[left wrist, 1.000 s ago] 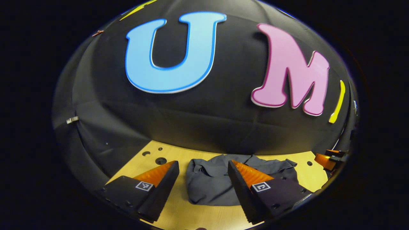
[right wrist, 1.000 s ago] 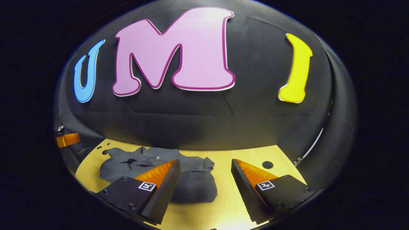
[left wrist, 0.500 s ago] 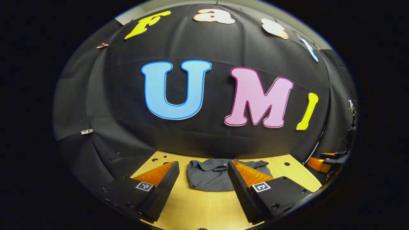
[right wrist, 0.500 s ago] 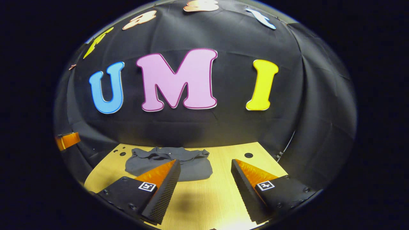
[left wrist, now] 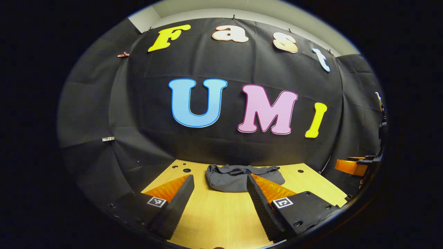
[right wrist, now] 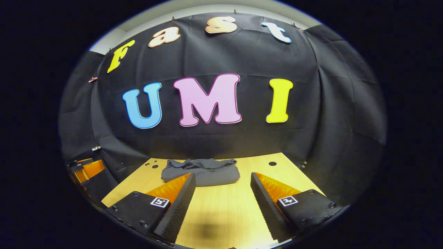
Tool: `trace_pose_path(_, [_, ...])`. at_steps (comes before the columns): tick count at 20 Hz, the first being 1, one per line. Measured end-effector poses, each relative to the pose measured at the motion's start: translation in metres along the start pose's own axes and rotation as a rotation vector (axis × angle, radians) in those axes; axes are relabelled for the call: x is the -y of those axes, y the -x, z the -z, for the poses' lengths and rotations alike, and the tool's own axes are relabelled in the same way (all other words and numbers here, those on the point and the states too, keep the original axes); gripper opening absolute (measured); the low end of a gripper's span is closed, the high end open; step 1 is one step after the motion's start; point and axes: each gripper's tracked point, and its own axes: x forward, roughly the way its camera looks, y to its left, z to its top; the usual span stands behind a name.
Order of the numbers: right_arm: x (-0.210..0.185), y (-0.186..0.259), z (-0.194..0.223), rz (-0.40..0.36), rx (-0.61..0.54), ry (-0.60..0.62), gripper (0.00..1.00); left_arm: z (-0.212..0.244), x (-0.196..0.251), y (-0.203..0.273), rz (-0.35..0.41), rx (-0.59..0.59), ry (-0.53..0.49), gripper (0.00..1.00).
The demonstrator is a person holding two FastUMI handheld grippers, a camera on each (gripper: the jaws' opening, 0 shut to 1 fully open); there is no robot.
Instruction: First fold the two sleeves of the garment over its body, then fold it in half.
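A staged recording booth in a lab-like room.

We see black cloth (left wrist: pixel 221 58) hung as a backdrop on three sides, pinned by small clips (left wrist: pixel 122 54) along its top edge, with a pale plain wall (left wrist: pixel 242 8) of the room showing above it. Below, we note a light wooden table (right wrist: pixel 221 207) with round holes (right wrist: pixel 272 163) drilled near its far edge, set tight against the cloth. We find printed square markers (right wrist: pixel 159 202) on the handheld gripper bodies, which mark the place as a data-collection rig and not a home.
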Motion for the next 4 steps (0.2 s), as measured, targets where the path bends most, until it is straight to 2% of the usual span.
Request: trace_pose_path(4, [0.0, 0.027, 0.02, 0.005, -0.009, 0.024, 0.98, 0.035, -0.012, 0.035, -0.012, -0.019, 0.027, 0.96])
